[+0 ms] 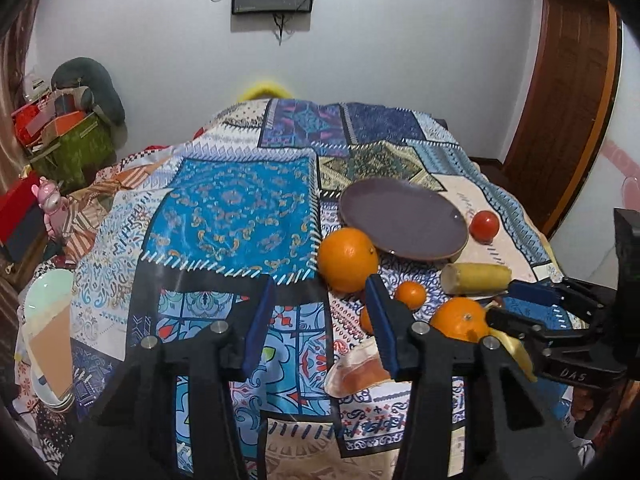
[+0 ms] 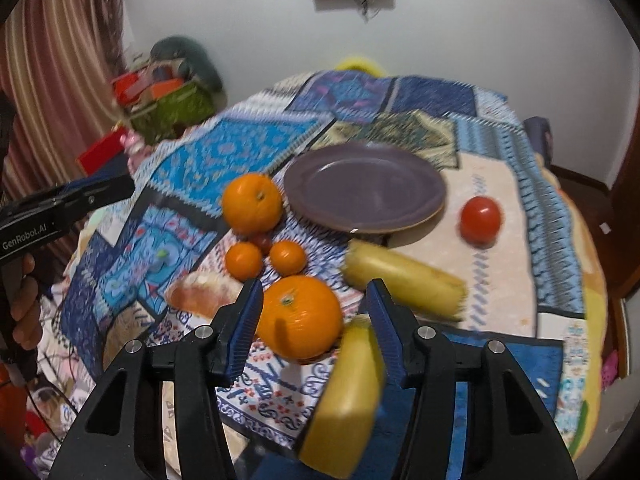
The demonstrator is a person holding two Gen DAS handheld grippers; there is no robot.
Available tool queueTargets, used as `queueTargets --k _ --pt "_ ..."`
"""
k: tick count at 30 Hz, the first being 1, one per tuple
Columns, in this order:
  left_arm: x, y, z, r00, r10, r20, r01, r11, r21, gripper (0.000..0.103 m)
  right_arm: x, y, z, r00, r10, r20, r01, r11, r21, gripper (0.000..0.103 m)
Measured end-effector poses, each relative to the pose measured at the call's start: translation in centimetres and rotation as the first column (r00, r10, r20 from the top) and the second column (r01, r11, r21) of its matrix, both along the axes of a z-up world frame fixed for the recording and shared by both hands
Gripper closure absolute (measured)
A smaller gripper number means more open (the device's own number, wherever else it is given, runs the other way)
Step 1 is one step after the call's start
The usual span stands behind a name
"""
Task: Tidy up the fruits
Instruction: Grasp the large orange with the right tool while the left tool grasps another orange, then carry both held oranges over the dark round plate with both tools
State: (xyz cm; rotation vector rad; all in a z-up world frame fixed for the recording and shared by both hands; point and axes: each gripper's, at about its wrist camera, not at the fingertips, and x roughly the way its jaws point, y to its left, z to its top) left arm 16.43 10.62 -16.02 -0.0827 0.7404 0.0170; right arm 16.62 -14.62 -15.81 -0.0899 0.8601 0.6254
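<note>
Here, fruit lies scattered on a table (image 2: 500,184) covered by a blue patchwork cloth, and an empty purple plate (image 2: 364,188) sits toward the far side. The right tongs (image 2: 316,320) are spread wide, holding nothing, and hover low over the nearest large orange (image 2: 300,316), which sits between the two blue pads. The picture is blurred, so whether a pad touches the fruit cannot be told. The left tongs (image 1: 320,320) are also open and empty, poised over bare cloth just left of the fruit cluster.

The step in hand looks like picking up that near orange to carry it to the plate; no fruit is on the plate yet, so the task seems to be at its start. The next move likely calls for closing gently on the round fruit without letting it roll, then lifting clear.

A near banana (image 2: 348,396) lies just beside the orange, under the right pad, and may get pinched or nudged. A second large orange (image 2: 252,204) rests touching or just beside the plate's left edge. Two small tangerines (image 2: 244,260) and a second banana (image 2: 404,284) lie between the near orange and the plate, partly in the path. A tomato (image 2: 480,220) sits to the plate's right, apart. A pale wrapped item (image 2: 200,296) lies left of the near orange.
</note>
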Motion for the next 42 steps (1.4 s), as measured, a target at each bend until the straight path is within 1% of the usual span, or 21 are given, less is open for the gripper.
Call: queueTargets --k 7,8,10,13,17,19,20,22,24,27,31,33,35,37,40,42 --pt "0.9 0.7 -1.8 0.999 -0.005 -0.051 0.003 1.0 -0.03 0.056 0.9 1.8 -2.4 0.997 0.043 -0.065 -0.046 0.998 -0.035 0.053" --pt "1.1 0.7 -2.1 0.998 -0.007 -0.06 0.005 0.999 -0.032 0.056 1.1 1.9 -2.8 0.996 0.05 -0.079 -0.053 0.998 -0.037 0.05" --pt "1.3 0.8 -2.5 0.998 -0.009 -0.068 0.006 0.999 -0.037 0.056 1.1 2.1 -3.0 0.996 0.048 -0.069 -0.051 0.997 -0.051 0.047" --pt "1.5 0.8 -3.0 0.997 -0.011 -0.081 0.007 0.999 -0.045 0.056 1.4 2.3 -3.4 0.996 0.058 -0.065 -0.062 0.996 -0.057 0.038" --pt "1.8 0.9 -3.5 0.995 -0.013 -0.1 0.007 0.998 -0.056 0.056 1.7 2.8 -4.3 0.996 0.06 -0.068 -0.066 0.994 -0.092 0.037" --pt "2.1 0.8 -3.8 0.994 -0.017 -0.111 0.01 0.998 -0.06 0.055 1.7 2.8 -4.4 0.996 0.062 -0.064 -0.068 0.994 -0.087 0.037" --pt "2.4 0.7 -3.9 0.993 -0.02 -0.118 0.013 0.998 -0.063 0.053 1.7 2.8 -4.4 0.996 0.062 -0.065 -0.067 0.994 -0.086 0.039" --pt "2.7 0.5 -3.9 0.993 -0.031 -0.114 0.024 0.998 -0.055 0.043 1.8 2.6 -4.3 0.996 0.058 -0.071 -0.064 0.995 -0.075 0.04" --pt "3.3 -0.1 -3.8 0.994 -0.037 -0.105 0.034 0.999 -0.03 0.039 1.9 2.3 -4.1 0.995 0.054 -0.083 -0.058 0.997 -0.052 0.04" --pt "4.3 -0.7 -3.7 0.993 -0.053 -0.107 0.052 0.999 -0.016 0.039 2.0 1.9 -3.4 0.996 0.048 -0.079 -0.049 0.999 -0.013 0.04" --pt "6.4 -1.3 -3.9 0.99 -0.069 -0.119 0.066 0.997 -0.028 0.039 2.1 1.0 -1.2 1.0 0.018 -0.005 -0.018 1.0 0.007 0.04" --pt "7.5 -1.7 -4.3 0.989 -0.076 -0.126 0.074 0.997 -0.019 0.038 2.7 0.2 0.1 1.0 -0.005 0.026 0.004 1.0 0.028 0.04" --pt "8.5 -2.0 -5.0 0.987 -0.079 -0.142 0.078 0.997 -0.009 0.038 3.2 -0.5 0.7 0.999 -0.026 0.046 0.024 0.999 0.042 0.04" --pt "9.7 -2.3 -5.9 0.982 -0.08 -0.168 0.081 0.997 -0.004 0.038 4.0 -1.0 1.0 0.997 -0.044 0.06 0.041 0.998 0.042 0.04" --pt "10.8 -2.7 -6.8 0.979 -0.082 -0.187 0.084 0.996 0.005 0.038 5.1 -1.7 0.8 0.995 -0.078 0.069 0.076 0.997 0.028 0.04" --pt "11.4 -2.8 -7.2 0.977 -0.087 -0.197 0.087 0.996 -0.005 0.038 5.6 -2.0 0.5 0.994 -0.093 0.064 0.091 0.996 0.025 0.04"
